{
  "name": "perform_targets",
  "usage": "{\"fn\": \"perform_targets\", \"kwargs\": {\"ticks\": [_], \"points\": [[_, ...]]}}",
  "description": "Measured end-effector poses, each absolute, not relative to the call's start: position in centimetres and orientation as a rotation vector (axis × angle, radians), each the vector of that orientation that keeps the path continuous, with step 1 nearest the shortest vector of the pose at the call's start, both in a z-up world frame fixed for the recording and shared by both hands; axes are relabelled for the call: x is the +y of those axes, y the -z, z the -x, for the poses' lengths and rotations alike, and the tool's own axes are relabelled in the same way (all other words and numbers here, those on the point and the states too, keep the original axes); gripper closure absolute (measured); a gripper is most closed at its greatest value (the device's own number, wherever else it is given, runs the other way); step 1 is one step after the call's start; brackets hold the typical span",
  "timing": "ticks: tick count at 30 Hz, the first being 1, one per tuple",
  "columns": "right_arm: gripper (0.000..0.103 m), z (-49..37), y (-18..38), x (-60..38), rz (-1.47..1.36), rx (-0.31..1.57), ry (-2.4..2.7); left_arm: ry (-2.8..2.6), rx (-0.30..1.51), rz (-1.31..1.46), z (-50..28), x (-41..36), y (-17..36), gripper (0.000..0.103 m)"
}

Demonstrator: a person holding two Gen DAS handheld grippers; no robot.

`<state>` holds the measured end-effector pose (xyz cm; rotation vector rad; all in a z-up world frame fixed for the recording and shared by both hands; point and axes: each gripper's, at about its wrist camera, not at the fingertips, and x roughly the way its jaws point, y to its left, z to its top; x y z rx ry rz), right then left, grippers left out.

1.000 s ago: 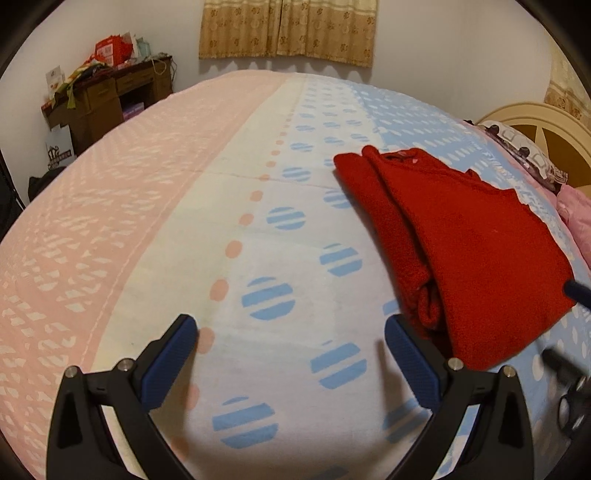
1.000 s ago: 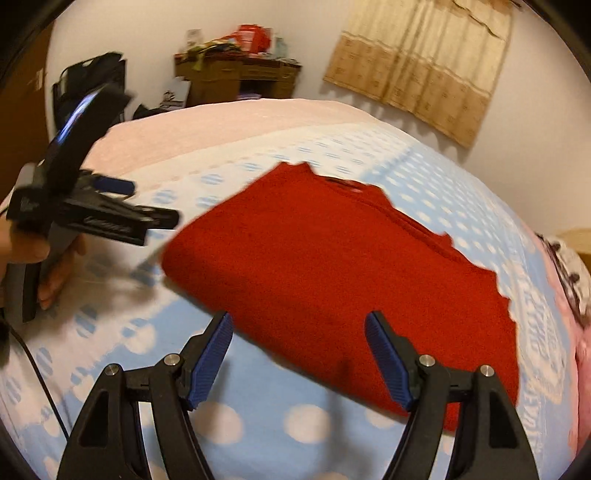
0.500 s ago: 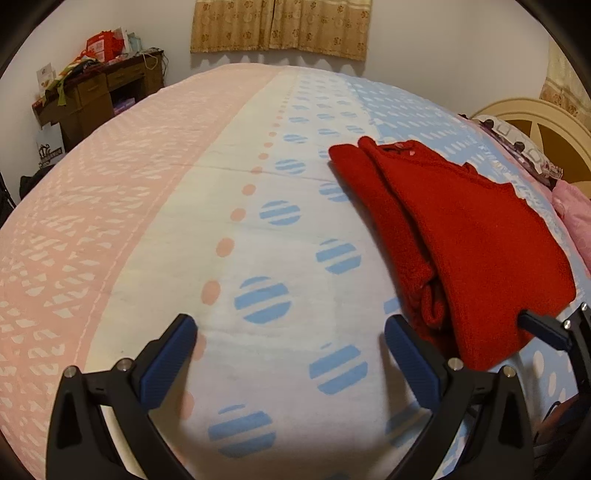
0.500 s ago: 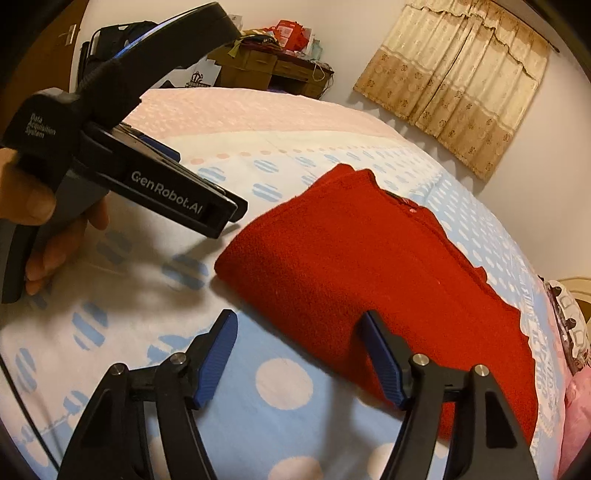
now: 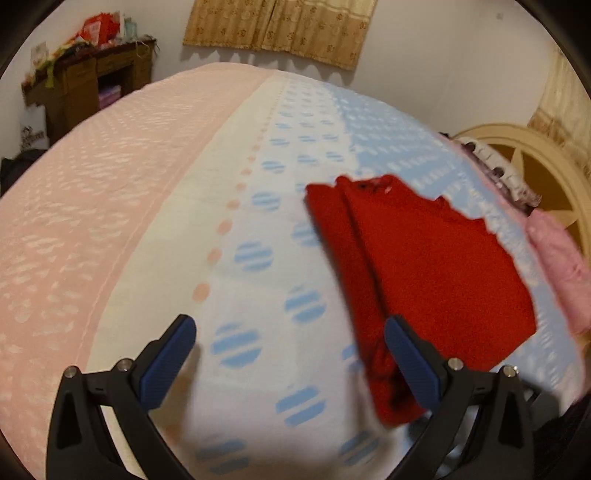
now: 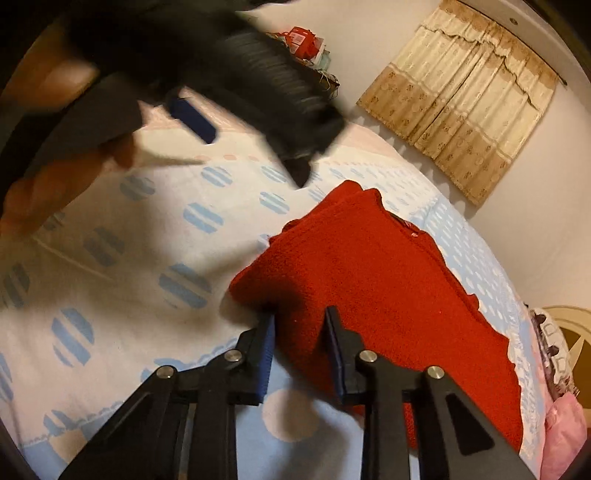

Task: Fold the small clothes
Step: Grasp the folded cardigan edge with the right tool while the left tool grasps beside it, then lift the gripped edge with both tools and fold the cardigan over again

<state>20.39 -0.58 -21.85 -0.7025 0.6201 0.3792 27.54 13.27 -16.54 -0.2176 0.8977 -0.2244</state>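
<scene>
A folded red garment (image 5: 424, 258) lies on the blue-dotted part of the bedspread (image 5: 110, 221). My left gripper (image 5: 291, 354) hovers open above the bed; its right finger overlaps the garment's near left edge, and nothing sits between its pads. In the right wrist view the red garment (image 6: 369, 277) fills the middle. My right gripper (image 6: 300, 325) is closing its jaws on the garment's near corner, and cloth fills the narrow gap between the pads. The left gripper (image 6: 255, 147) shows as a blurred black shape at upper left, held by a hand (image 6: 55, 177).
A wooden desk (image 5: 92, 85) piled with clutter stands against the far left wall. Curtains (image 5: 280, 26) hang on the back wall. A rounded headboard (image 5: 535, 166), a patterned pillow (image 5: 495, 166) and a pink cloth (image 5: 561, 266) lie to the right of the garment.
My right gripper's jaws went from wide apart to narrow around the garment's near corner. My left gripper lifted and swung, blurring its view, and rose higher in the right wrist view.
</scene>
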Motion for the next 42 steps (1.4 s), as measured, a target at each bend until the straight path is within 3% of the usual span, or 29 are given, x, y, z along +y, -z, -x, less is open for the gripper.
{"fn": "perform_targets", "kwargs": {"ticks": [12,17,19,20,21,22,23,42], "points": [[0.075,-21.0,22.0,-0.6,0.715,0.599,-0.376,0.339,0.936,0.278,-34.8,9.6,17.8,0.001],[0.08,-21.2,22.0,-1.1,0.692,0.607,-0.398,0.354,0.927,0.255,-36.6,8.7,18.8,0.021],[0.082,-21.2,22.1,-1.1,0.697,0.606,-0.402,0.366,0.927,0.282,-37.1,9.1,18.9,0.041],[0.083,-21.2,22.1,-1.0,0.703,0.605,-0.402,0.363,0.925,0.298,-37.3,9.4,19.0,0.044],[0.085,-21.1,22.0,-1.0,0.71,0.602,-0.403,0.367,0.925,0.32,-37.5,9.7,19.0,0.058],[0.088,-20.9,22.0,-0.9,0.715,0.599,-0.403,0.394,0.935,0.352,-37.8,9.9,19.2,0.082],[0.089,-20.9,22.0,-1.0,0.715,0.598,-0.403,0.413,0.949,0.365,-38.0,9.9,19.4,0.085],[0.093,-21.2,15.7,-8.3,0.44,0.516,-0.397,0.494,0.822,0.514,-37.9,7.5,13.6,0.089]]}}
